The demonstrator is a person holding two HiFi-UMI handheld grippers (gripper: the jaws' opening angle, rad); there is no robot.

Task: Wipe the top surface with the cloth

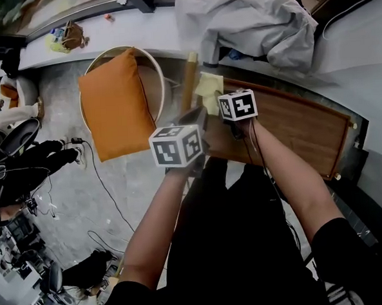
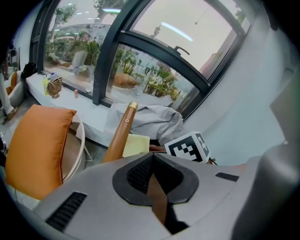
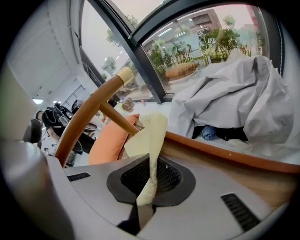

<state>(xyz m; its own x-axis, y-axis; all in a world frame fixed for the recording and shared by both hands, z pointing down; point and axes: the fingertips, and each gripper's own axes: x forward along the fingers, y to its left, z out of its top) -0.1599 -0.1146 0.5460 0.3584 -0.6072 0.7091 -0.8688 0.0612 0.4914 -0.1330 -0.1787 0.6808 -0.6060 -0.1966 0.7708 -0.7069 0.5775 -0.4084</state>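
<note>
My right gripper (image 3: 149,177) had its fingers pinched hard on the yellow cloth (image 3: 150,133). A twisted fold of it ran down between the dark pads, and the rest stood up loose above them. From my head I saw the cloth over the far left corner of the wooden tabletop (image 1: 299,126), just past that gripper's marker cube (image 1: 238,105). I could not tell how much of the cloth actually touched the wood.

My left gripper (image 2: 152,180) was brought together with nothing soft in it. Only a narrow slit stayed between its fingers, and a thin brown strip showed in that slit. I could not tell whether it was wood in the grip or wood seen through the gap. This gripper sat at the tabletop's left edge, close beside my right one, with both my forearms stretched out towards that edge.

A slanted wooden post (image 1: 188,84) rose right at that corner, beside the cloth. To the left of the tabletop stood a round chair (image 1: 152,73) with an orange cushion (image 1: 114,105) leaning in it. Behind the tabletop's far edge, a crumpled grey sheet (image 1: 247,19) lay heaped on the window ledge (image 1: 138,32).
</note>
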